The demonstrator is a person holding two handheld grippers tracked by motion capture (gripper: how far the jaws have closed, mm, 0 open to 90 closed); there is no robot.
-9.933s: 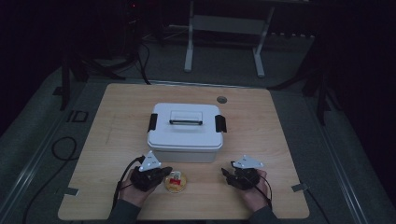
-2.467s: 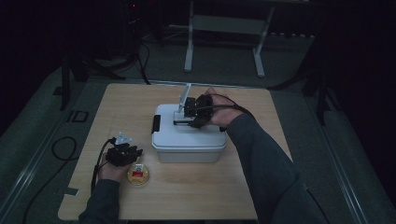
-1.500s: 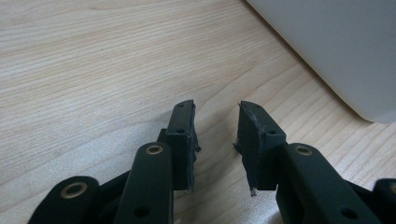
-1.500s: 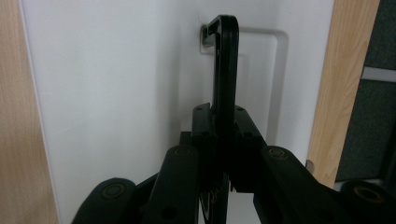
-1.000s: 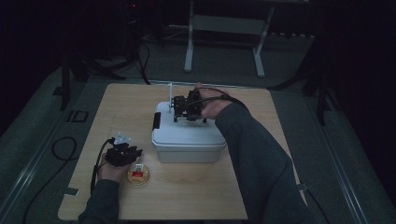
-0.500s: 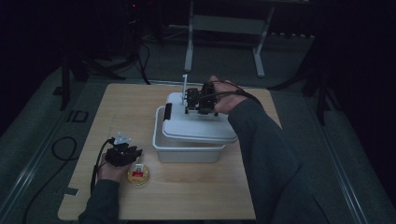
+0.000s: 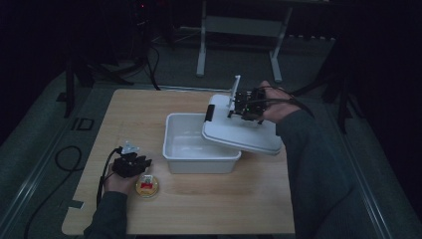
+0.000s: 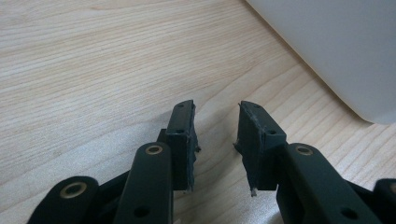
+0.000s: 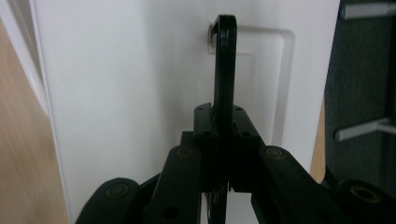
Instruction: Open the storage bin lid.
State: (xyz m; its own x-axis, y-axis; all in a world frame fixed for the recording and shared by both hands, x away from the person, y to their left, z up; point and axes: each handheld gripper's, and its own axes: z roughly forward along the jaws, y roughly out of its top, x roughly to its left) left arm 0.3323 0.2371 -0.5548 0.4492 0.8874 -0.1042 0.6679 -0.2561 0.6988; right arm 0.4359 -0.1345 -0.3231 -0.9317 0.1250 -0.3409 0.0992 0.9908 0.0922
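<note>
A white plastic box point(image 7: 199, 160) stands uncovered in the middle of the wooden table. Its white lid point(image 7: 244, 134) hangs tilted over the box's right rim, and my right gripper point(image 7: 247, 105) is shut on the lid's black handle point(image 9: 224, 65). In the right gripper view the jaws point(image 9: 223, 109) clamp that handle against the lid's white top point(image 9: 116, 93). My left gripper point(image 7: 130, 164) rests low at the front left, beside a small round dish with something red inside point(image 7: 147, 185). Its jaws point(image 8: 215, 109) stand apart over bare wood, nothing between them.
The box's white wall point(image 8: 336, 51) is close ahead and to the right of the left gripper. A black cable point(image 7: 64, 159) runs off the table's left edge. A metal stand point(image 7: 239, 30) sits on the floor beyond the table's far edge.
The right gripper has lifted the lid off the box and carried it to the right, leaving the box uncovered. The left hand and the round dish have stayed put.
</note>
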